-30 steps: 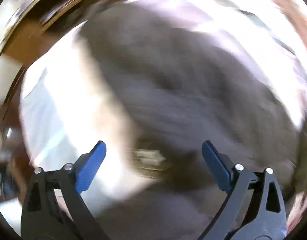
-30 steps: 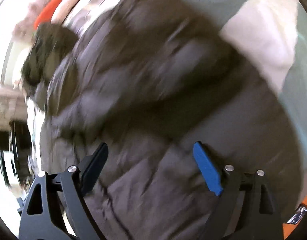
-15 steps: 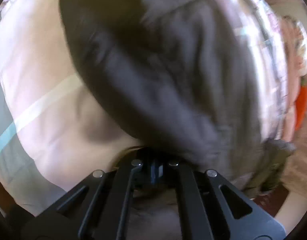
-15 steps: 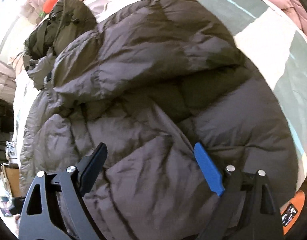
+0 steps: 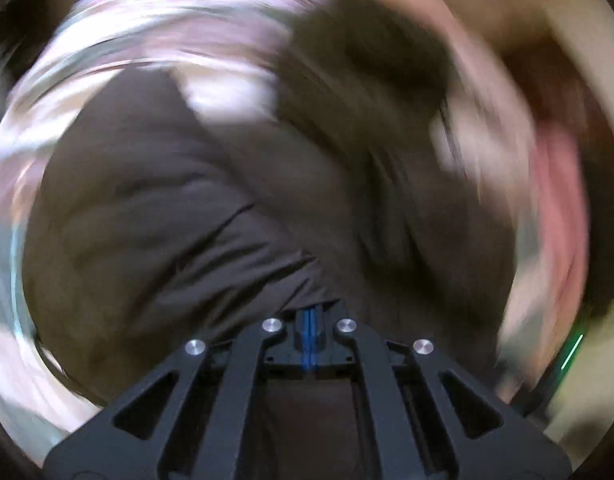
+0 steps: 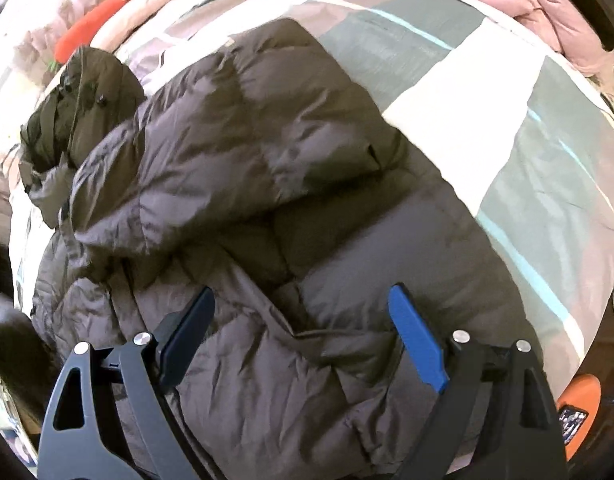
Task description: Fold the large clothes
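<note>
- The left claw (image 5: 310,338) is pinched fully closed, its blue pads meeting. Dark fabric bunches right at the tips, so it looks to have hold of an edge of the puffer jacket (image 6: 267,208), though the left view is too smeared to be sure.
- The right claw (image 6: 303,332) hangs wide open above the jacket, with nothing between its fingers.
- Judged from this, the step in hand is a fold-over: one side is gripped, ready to be carried across.
- The next move calls for the right claw to come down on a matching edge, or pin the body, so that the bulk does not drag.
- The jacket is dark grey-brown, quilted and puffy. It lies spread on the bed (image 6: 507,128) over a striped cover, with a sleeve or flap already lying across its body.
- An olive hood (image 6: 83,104) sits at its far end.
</note>
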Motion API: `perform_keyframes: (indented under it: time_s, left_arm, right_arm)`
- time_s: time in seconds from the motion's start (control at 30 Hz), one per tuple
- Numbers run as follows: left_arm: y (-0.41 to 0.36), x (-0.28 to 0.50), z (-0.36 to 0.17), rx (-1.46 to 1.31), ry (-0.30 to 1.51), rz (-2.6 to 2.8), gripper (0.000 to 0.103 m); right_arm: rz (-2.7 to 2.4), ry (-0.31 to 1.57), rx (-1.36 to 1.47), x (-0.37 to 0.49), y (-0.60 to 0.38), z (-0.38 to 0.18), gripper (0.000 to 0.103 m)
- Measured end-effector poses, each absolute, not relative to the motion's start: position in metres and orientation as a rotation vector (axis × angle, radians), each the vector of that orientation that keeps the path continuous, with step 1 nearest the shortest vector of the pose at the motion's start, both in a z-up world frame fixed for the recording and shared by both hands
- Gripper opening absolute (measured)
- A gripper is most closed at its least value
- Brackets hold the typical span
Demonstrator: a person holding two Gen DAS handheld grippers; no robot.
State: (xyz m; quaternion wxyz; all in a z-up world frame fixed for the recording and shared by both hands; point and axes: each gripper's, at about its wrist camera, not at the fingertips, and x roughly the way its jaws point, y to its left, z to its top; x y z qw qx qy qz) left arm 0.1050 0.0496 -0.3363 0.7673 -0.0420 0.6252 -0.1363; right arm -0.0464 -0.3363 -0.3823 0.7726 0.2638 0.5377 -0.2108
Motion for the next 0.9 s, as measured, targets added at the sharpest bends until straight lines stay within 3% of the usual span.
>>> perform_keyframes:
  time_s: [0.07,0.13,0.2,0.23,0.33,0.43,0.47,0.6,0.77,0.9]
  left_arm:
    - [0.009,0.067,-0.372,0.095,1.483,-0.321,0.001]
    - [0.001,0.027,-0.401,0.06,1.62,-0.341,0.009]
    - [0.008,0.008,-0.409,-0.028,1.678,-0.339,0.054]
    - [0.021,0.0,-0.41,-0.062,1.677,-0.308,0.058]
    - [0.07,-0.023,-0.397,-0.147,1.653,-0.221,0.061]
    - [0.137,-0.037,-0.364,-0.378,1.504,-0.071,0.064]
    - [0.161,-0.041,-0.36,-0.457,1.473,-0.021,0.071]
    - [0.25,-0.059,-0.373,-0.738,1.444,0.183,0.071]
    - [0.275,-0.091,-0.387,-0.86,1.461,0.268,0.072]
    - [0.292,-0.107,-0.395,-0.914,1.457,0.296,0.072]
  right_arm:
    - [-0.444,1.172,0.59,-0.046,-0.336,-0.384,0.089]
    - [-0.431,1.172,0.616,-0.047,-0.336,-0.386,0.089]
    - [-0.413,1.176,0.63,-0.046,-0.334,-0.386,0.089]
    - [-0.39,1.183,0.634,-0.043,-0.331,-0.388,0.089]
    - [-0.321,1.2,0.617,-0.034,-0.314,-0.389,0.089]
    - [-0.216,1.2,0.562,-0.013,-0.284,-0.379,0.089]
    - [-0.169,1.195,0.518,-0.001,-0.266,-0.372,0.089]
    - [0.04,1.164,0.346,0.047,-0.176,-0.338,0.089]
    - [0.314,1.072,-0.106,0.081,-0.009,-0.302,0.089]
    - [0.333,1.071,-0.459,0.077,0.091,-0.346,0.09]
